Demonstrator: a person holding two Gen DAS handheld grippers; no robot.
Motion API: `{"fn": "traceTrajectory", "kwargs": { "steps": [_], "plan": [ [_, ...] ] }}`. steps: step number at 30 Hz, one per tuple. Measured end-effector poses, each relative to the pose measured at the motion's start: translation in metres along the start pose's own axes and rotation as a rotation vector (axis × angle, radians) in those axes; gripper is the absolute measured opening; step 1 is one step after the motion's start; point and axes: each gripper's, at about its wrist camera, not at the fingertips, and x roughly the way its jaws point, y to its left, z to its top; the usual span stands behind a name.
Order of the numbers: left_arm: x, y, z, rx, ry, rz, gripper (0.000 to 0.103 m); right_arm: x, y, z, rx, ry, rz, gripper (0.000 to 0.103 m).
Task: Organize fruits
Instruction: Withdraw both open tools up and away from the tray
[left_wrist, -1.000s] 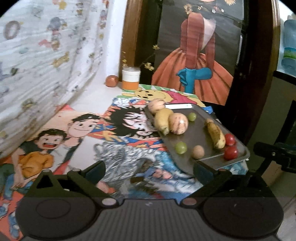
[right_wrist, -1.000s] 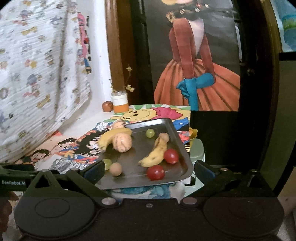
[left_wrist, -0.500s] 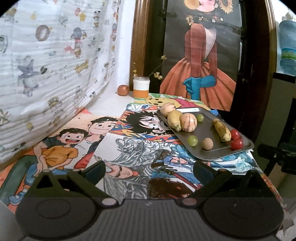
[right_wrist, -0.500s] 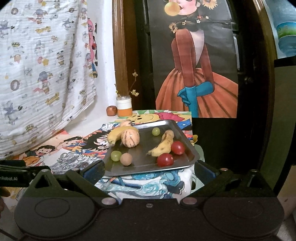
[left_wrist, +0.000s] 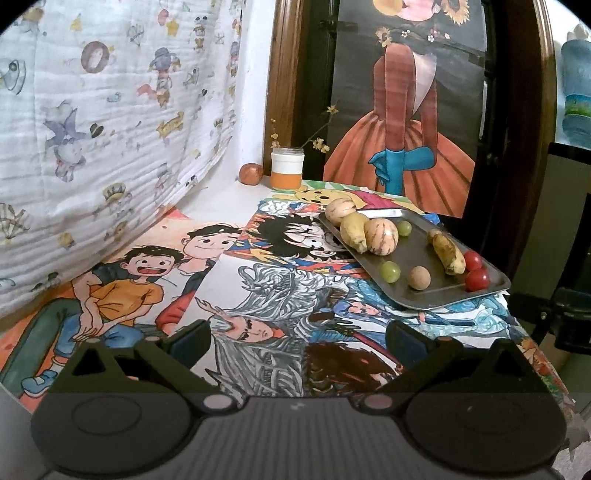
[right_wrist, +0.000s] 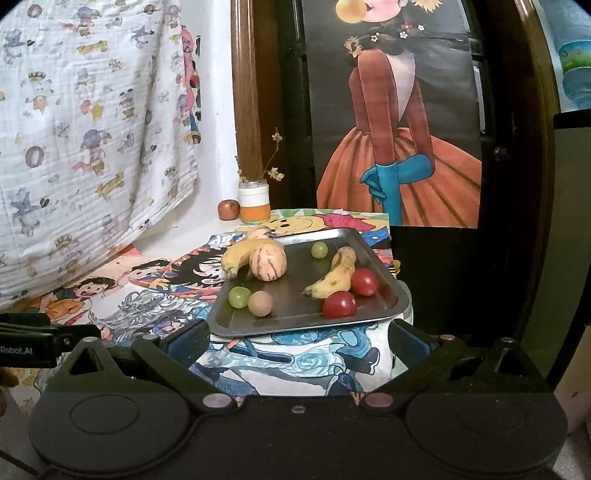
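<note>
A grey metal tray (left_wrist: 417, 254) (right_wrist: 295, 317) rests on the right end of a cartoon-printed table. On it lie two bananas (left_wrist: 448, 253) (right_wrist: 332, 275), a striped pale melon (left_wrist: 381, 236) (right_wrist: 267, 259), two green grapes (left_wrist: 390, 271) (right_wrist: 239, 297), a small tan round fruit (left_wrist: 419, 277) (right_wrist: 260, 303) and two red tomatoes (left_wrist: 477, 279) (right_wrist: 339, 304). A second striped melon (left_wrist: 340, 210) sits at the tray's far corner. My left gripper (left_wrist: 297, 338) is open, well short of the tray. My right gripper (right_wrist: 297, 338) is open before the tray's near edge, holding nothing.
An orange-and-white jar (left_wrist: 287, 168) (right_wrist: 253, 201) with dried twigs and a reddish-brown fruit (left_wrist: 250, 174) (right_wrist: 228, 209) stand at the table's back. A printed white cloth (left_wrist: 92, 129) hangs on the left. A dark door with a painted poster (right_wrist: 395, 122) stands behind. The left gripper's body (right_wrist: 33, 345) shows at left.
Both grippers have drawn back and risen, so the tray and table look smaller and farther off. Both stayed open. The fruit has not moved.
</note>
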Motion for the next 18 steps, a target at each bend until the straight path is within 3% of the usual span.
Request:
{"fn": "traceTrajectory", "kwargs": {
  "steps": [18],
  "plan": [
    [-0.0040, 0.0011, -0.0001, 0.002, -0.008, -0.015, 0.103, -0.0007, 0.0010, -0.0005, 0.000, 0.000, 0.001, 0.102]
  ]
}}
